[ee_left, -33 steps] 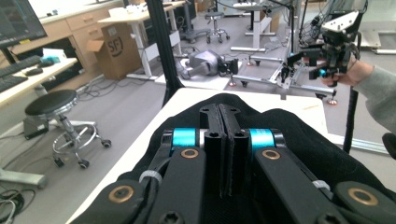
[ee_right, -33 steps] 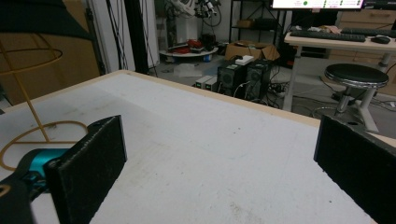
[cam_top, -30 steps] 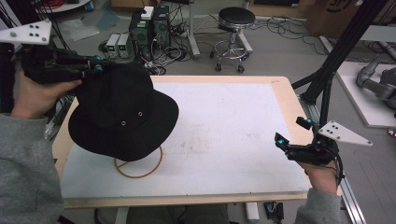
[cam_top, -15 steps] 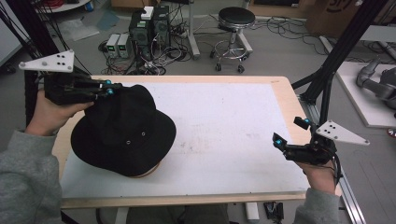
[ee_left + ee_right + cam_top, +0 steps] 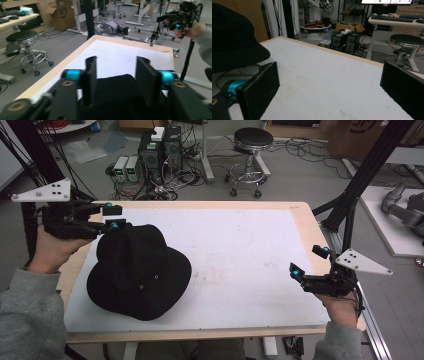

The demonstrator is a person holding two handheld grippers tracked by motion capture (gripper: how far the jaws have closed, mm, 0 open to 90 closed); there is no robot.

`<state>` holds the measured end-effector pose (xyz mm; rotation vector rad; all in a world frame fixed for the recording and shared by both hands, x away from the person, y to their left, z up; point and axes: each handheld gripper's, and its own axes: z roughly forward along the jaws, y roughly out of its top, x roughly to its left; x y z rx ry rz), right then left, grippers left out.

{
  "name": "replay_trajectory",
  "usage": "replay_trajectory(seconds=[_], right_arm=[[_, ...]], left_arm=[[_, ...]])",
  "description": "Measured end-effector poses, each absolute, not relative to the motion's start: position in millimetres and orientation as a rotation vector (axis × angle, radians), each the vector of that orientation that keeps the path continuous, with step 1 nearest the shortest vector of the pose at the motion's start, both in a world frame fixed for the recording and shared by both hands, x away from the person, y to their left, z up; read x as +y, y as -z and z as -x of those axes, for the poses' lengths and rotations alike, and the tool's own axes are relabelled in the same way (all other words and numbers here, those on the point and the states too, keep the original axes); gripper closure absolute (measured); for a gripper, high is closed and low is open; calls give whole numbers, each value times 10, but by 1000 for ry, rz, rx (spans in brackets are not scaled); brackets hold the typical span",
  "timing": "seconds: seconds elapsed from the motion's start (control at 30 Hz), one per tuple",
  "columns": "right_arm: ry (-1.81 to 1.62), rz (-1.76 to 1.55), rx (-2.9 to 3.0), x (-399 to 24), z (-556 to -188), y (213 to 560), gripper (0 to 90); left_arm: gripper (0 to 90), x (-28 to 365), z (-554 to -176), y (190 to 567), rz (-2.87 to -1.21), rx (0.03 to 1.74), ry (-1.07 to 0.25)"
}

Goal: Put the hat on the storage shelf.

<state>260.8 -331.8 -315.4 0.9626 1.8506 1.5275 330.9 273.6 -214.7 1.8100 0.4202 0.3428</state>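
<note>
Nearest, the black bucket hat (image 5: 139, 271) lies on the white table mat (image 5: 240, 255) at its left side, over a wooden ring (image 5: 227, 72) that peeks from under its brim. Beyond it, the left gripper (image 5: 114, 217) has just been opening, jaws parted over the hat's crown, not pressing it. Across the table, the right gripper (image 5: 309, 261) hovers released, nothing between its jaws.

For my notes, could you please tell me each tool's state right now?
Left tool: jaws just opened, open, black hat between them.
Right tool: open, empty.
</note>
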Motion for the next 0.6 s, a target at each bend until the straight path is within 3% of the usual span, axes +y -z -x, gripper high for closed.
replay_trajectory(seconds=[0.03, 0.07, 0.1, 0.17, 0.6], right_arm=[[-1527, -963, 1851, -3318, -2608, 3154, 20], [-1524, -960, 1852, -3320, -2608, 3155, 20], [-1521, -963, 1844, -3324, -2610, 3153, 20], [-1515, -973, 1838, -3331, -2610, 3157, 20], [-1381, -1099, 1695, -3410, -2637, 3193, 20]], left_arm=[[465, 2746, -3298, 2144, -1807, 435, -361], [310, 2753, -3283, 2143, -1797, 468, -391], [219, 2763, -3270, 2142, -1791, 505, -428], [126, 2791, -3240, 2153, -1777, 574, -491], [95, 3252, -2974, 2369, -1542, 859, -751]])
